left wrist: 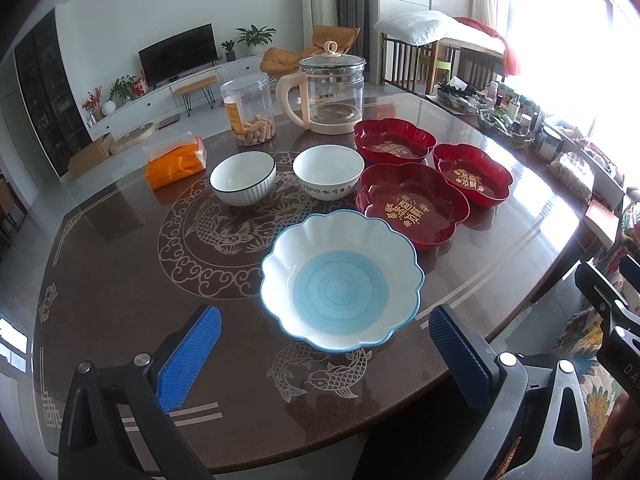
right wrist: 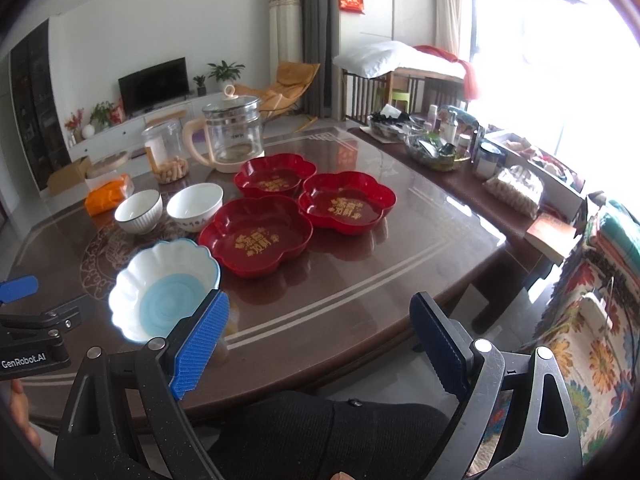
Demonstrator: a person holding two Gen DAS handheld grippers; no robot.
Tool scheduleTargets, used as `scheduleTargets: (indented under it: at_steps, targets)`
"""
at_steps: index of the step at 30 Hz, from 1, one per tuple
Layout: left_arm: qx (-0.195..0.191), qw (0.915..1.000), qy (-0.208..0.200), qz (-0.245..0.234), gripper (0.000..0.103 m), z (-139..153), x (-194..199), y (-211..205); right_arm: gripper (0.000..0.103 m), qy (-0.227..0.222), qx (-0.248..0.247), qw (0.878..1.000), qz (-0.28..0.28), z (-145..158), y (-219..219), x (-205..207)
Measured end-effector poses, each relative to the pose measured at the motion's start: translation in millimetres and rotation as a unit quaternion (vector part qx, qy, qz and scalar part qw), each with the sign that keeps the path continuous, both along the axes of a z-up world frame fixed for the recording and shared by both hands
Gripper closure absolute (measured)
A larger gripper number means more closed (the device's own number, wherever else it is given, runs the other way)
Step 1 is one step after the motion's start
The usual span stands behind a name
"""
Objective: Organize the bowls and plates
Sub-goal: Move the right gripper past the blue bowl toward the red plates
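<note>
Grippers: I see left gripper (left wrist: pixel 325 354) and right gripper (right wrist: pixel 320 344) both spread apart, empty, near the counter (left wrist: pixel 120 280) edge. Blue scalloped bowl (left wrist: pixel 341 278) is my landmark: two white bowls (left wrist: pixel 243 177) behind it, three red plates (left wrist: pixel 412 204) to its right.

Glossy glass-topped table (left wrist: pixel 120 280), shiny red plastic plates (left wrist: pixel 412 204), glazed ceramic bowls (left wrist: pixel 340 280), clear glass kettle (left wrist: pixel 332 92).
</note>
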State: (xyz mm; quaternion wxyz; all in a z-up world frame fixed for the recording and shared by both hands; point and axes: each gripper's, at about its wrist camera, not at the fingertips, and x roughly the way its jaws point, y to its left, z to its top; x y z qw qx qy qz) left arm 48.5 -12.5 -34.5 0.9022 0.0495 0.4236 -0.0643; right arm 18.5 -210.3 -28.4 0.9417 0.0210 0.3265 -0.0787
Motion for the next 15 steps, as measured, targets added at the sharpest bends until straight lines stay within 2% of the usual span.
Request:
scheduleTargets:
  at_steps: [4,8,9,12,15]
  targets:
    - [0.003,1.0,-0.002,0.001,0.0,-5.3,12.7,-2.5,0.009,0.001,0.031,0.999,0.039,-6.9,-2.9,13.2]
    - [-0.004,0.9999,0.007,0.01,0.0,-13.1,24.7,4.2,0.009,-0.052,0.037,0.996,0.059,-11.3,-6.9,24.2]
    - [-0.005,0.9999,0.007,0.015,0.0,-14.0,27.3,8.3,0.009,-0.038,0.037,0.996,0.066,-16.2,-7.6,32.5]
    - [-0.012,0.9994,0.002,0.034,0.0,-14.8,31.5,25.6,0.009,0.041,0.059,0.993,0.092,-40.2,1.8,58.8]
    - [-0.011,0.9984,-0.005,0.056,0.0,-15.7,32.0,45.4,0.009,0.078,0.102,0.985,0.116,-65.1,15.3,71.8]
